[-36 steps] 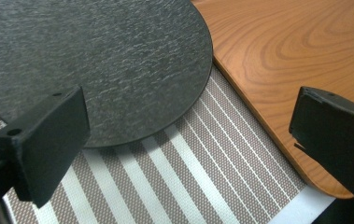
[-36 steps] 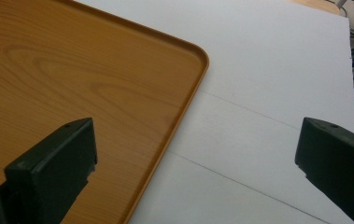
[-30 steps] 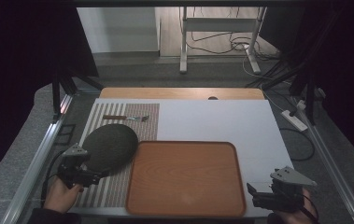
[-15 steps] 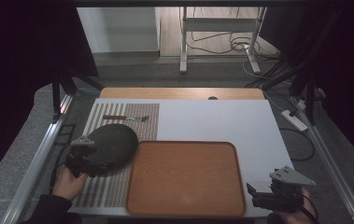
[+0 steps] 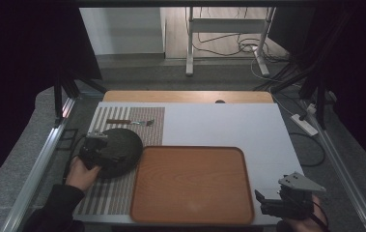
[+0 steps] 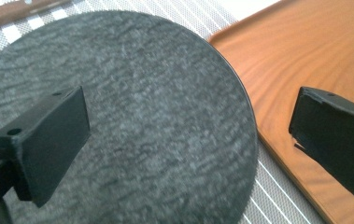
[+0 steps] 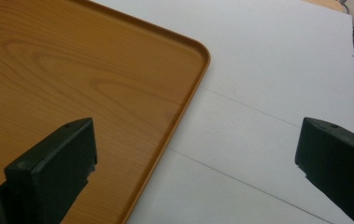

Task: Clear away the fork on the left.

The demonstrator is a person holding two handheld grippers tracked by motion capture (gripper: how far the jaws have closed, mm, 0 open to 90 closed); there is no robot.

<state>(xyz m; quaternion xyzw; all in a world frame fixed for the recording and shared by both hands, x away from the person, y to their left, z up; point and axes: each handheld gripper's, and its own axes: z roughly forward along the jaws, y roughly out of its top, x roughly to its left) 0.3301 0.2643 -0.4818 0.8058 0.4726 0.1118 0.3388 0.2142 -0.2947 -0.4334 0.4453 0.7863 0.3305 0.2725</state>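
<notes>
A: Start with the left gripper (image 5: 95, 150). How do its jaws stand?

B: Spread wide. In the left gripper view one black jaw rises at the lower left and the other at the right edge, with nothing pinched between them.

A: What lies under them?

B: The dark speckled plate (image 6: 132, 121). The left jaw hangs over its face and the right jaw sits past its rim, over the wooden tray (image 6: 300, 56). I cannot tell whether either jaw touches the plate. In the high view the gripper sits over the near-left part of the plate (image 5: 120, 147), with the person's left hand (image 5: 81, 174) behind it.

A: And farther out from that gripper?

B: The plate rests on a striped mat (image 5: 105, 195). Its far rim comes just beside the tray's edge (image 5: 139, 193). Beyond the plate, on the same mat, lies a utensil with a brown handle (image 5: 130, 122); it is too small to name surely.

A: Now the right gripper (image 5: 272, 205).

B: Its jaws are also parted, empty. In the right gripper view the left jaw hangs over the tray's corner (image 7: 198, 51) and the right jaw over the white table sheet (image 7: 268, 93). In the high view it sits just off the tray's near-right corner, a grey three-cornered plate on top, well apart from the left gripper.
</notes>
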